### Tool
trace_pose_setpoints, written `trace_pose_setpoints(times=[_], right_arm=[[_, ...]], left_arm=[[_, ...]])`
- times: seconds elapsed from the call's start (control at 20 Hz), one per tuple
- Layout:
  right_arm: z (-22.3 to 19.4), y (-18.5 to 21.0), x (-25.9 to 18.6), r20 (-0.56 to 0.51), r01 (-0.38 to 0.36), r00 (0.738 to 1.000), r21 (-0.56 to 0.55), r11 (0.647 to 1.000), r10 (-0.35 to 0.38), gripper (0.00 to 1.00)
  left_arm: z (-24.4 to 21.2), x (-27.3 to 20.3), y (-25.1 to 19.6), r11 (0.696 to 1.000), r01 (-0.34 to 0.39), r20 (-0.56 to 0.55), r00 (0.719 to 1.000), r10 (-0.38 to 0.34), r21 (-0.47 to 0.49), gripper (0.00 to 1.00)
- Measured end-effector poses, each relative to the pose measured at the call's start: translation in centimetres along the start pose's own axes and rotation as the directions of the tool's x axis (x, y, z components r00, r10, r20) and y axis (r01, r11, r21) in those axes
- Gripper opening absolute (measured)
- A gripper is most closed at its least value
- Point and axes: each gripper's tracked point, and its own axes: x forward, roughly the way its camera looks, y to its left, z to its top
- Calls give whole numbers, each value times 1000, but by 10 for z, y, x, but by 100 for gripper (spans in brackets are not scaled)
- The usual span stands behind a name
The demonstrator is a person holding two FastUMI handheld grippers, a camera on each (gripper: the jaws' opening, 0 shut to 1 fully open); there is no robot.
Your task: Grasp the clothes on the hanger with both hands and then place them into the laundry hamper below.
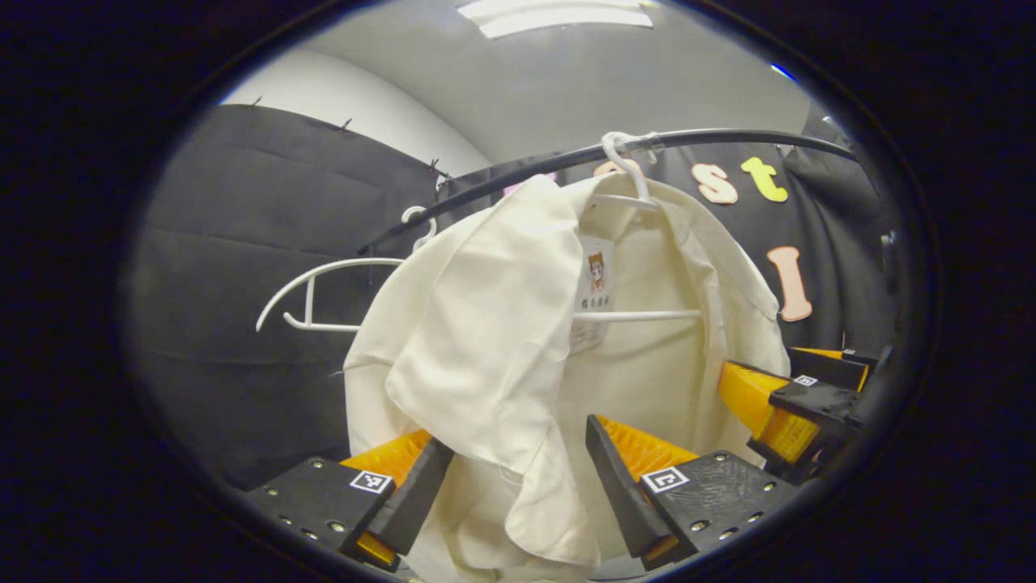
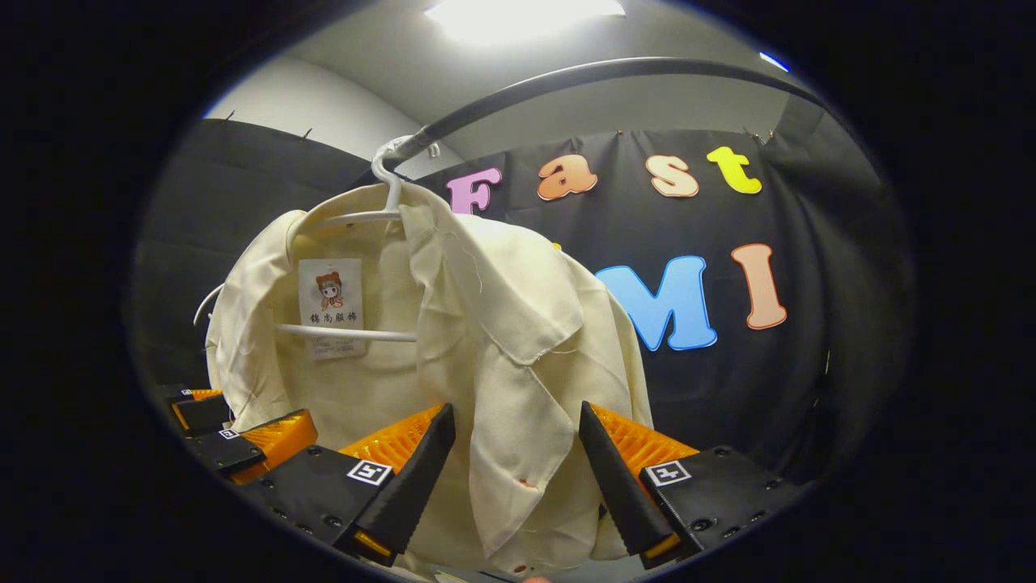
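Both grippers (image 1: 518,494) (image 2: 518,486) spread, straddling shirt (image 1: 502,340) on hanger (image 1: 639,194), on rail (image 1: 728,139). Closing on thin flaps alone risks slipping, or dragging the hanger along.

A paper tag (image 2: 330,308) inside the shirt (image 2: 453,340) collar — print too small to read.
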Motion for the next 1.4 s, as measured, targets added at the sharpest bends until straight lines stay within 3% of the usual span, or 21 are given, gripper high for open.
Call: trace_pose_setpoints(times=[0.4, 0.45, 0.5, 0.55, 0.6, 0.7, 0.8, 0.85, 0.95, 1.1, 1.15, 1.4], right_arm=[[-10, 7, 30, 7, 19, 1000, -48, 999, -19, 97], [-11, 3, 33, 6, 38, 999, -65, 997, -38, 91], [-11, -4, 36, 8, 63, 998, -87, 994, -63, 70], [-10, -11, 37, 11, 92, 996, -105, 990, -91, 55], [-7, -16, 39, 23, 117, 993, -111, 987, -115, 28], [3, -22, 37, 54, 139, 989, -99, 985, -135, 7], [6, -22, 37, 61, 122, 991, -101, 987, -116, 7], [9, -24, 36, 68, 118, 991, -102, 988, -111, 7], [17, -30, 33, 89, 129, 989, -111, 986, -119, 7], [31, -43, 30, 135, 181, 978, -149, 972, -162, 7], [42, -53, 25, 167, 205, 970, -149, 967, -179, 0], [85, -81, 15, 278, 305, 928, -177, 936, -250, 2]], left_arm=[[-6, 22, 2, 997, -59, -13, 998, 60, 54, 95], [-6, 23, 2, 997, -51, -17, 998, 53, 56, 94], [-4, 20, 5, 996, -67, -11, 998, 68, 63, 91], [-4, 23, 8, 995, -76, -11, 997, 77, 62, 79], [-7, 23, 10, 996, -67, -19, 997, 69, 58, 67], [-8, 24, 11, 997, -45, -31, 998, 47, 64, 64], [-8, 25, 10, 997, -29, -34, 999, 32, 70, 64], [-6, 23, 16, 995, -67, -30, 997, 69, 79, 51], [-7, 26, 13, 998, -33, -38, 999, 35, 55, 25], [-5, 23, 36, 992, -104, -38, 994, 107, 78, 2], [-1, 20, 39, 991, -111, -29, 993, 113, 79, 2], [26, -5, 71, 977, -173, 37, 985, 170, 123, 2]])
